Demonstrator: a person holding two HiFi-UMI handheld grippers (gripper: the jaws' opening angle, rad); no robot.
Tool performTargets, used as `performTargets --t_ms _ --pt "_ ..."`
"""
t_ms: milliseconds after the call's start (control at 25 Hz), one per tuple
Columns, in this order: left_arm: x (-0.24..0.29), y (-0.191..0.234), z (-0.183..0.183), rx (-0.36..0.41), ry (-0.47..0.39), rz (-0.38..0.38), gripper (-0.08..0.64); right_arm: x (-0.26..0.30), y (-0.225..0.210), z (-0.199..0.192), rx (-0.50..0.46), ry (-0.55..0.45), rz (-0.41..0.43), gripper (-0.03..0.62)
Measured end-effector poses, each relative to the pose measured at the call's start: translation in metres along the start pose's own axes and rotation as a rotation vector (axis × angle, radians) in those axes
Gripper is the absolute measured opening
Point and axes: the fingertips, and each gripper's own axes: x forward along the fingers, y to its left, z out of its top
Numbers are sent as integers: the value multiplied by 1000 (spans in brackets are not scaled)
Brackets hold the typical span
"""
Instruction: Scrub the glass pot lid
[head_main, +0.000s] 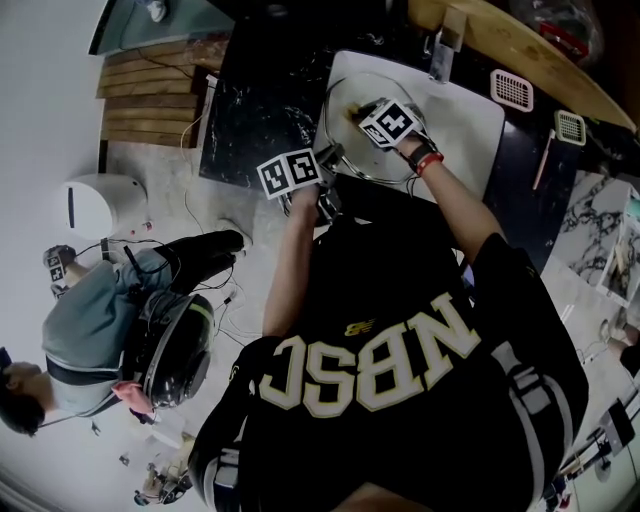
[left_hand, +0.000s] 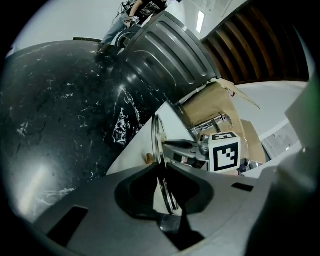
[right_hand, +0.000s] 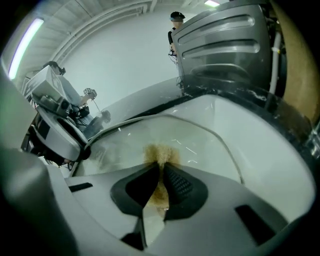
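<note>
The glass pot lid (head_main: 348, 152) stands tilted over the white sink (head_main: 470, 115). My left gripper (head_main: 328, 162) is shut on its metal rim, which shows edge-on (left_hand: 158, 137) between the jaws (left_hand: 163, 169). My right gripper (head_main: 357, 112) is shut on a brownish scrub pad (right_hand: 161, 152) and holds it against the lid's glass face (right_hand: 212, 145). In the head view the pad (head_main: 351, 114) lies at the lid's upper left. The right gripper's marker cube (left_hand: 223, 151) shows beyond the rim, and the left gripper (right_hand: 55, 131) appears at the lid's left edge.
A black marble counter (head_main: 255, 95) lies left of the sink, and a faucet (head_main: 441, 52) stands behind it. A pink basket (head_main: 511, 90) sits at the sink's right. A grey ribbed bin (left_hand: 170, 52) stands nearby. A seated person (head_main: 90, 320) is on the floor at left.
</note>
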Motion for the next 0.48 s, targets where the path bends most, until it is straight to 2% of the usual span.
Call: performTargets --t_ms 360,480 --pt "1 -2 0 -19 -9 -10 72 14 -53 2 67 -47 -109 44" --pt "1 -2 0 -18 -10 -9 72 15 -72 -6 71 -29 -142 44"
